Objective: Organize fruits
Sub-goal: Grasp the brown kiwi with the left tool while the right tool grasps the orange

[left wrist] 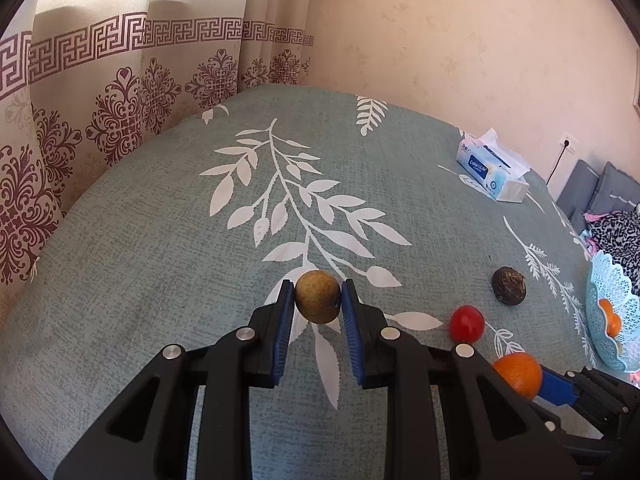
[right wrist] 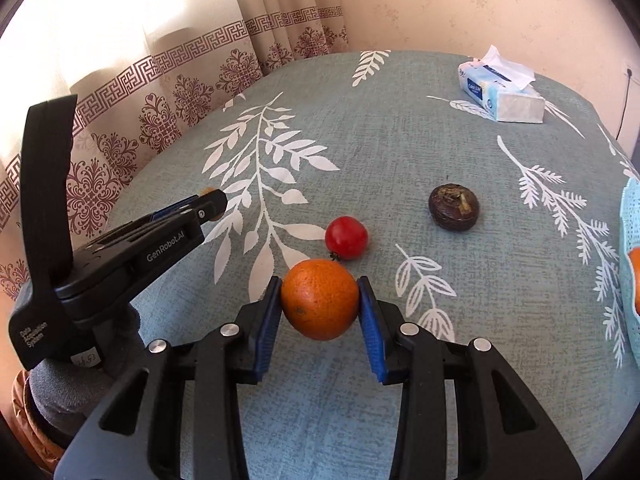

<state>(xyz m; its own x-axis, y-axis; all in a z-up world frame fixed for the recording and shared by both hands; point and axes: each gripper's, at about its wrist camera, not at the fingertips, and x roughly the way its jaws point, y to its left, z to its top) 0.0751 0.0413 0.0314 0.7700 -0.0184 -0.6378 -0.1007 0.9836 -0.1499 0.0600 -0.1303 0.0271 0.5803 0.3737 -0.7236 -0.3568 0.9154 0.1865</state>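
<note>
Left wrist view: the left gripper (left wrist: 318,300) is clamping a brownish fruit (left wrist: 318,297) above the worktop (left wrist: 160,240); the tomato (left wrist: 466,323) is lying right of it.

Right wrist view: the right gripper (right wrist: 320,300) is pinching the orange (right wrist: 320,298); the tomato (right wrist: 346,237) is sitting just behind the orange.

Surface (right wrist: 400,400): round-edged, draped in a grey-green cloth printed with white leaves.
Far right: tissue box (right wrist: 502,94).
Middle: dark brown fruit (right wrist: 453,205), with a red tomato (right wrist: 346,237) to its left, well apart.
Right edge: pale blue lattice basket (left wrist: 610,320).
</note>
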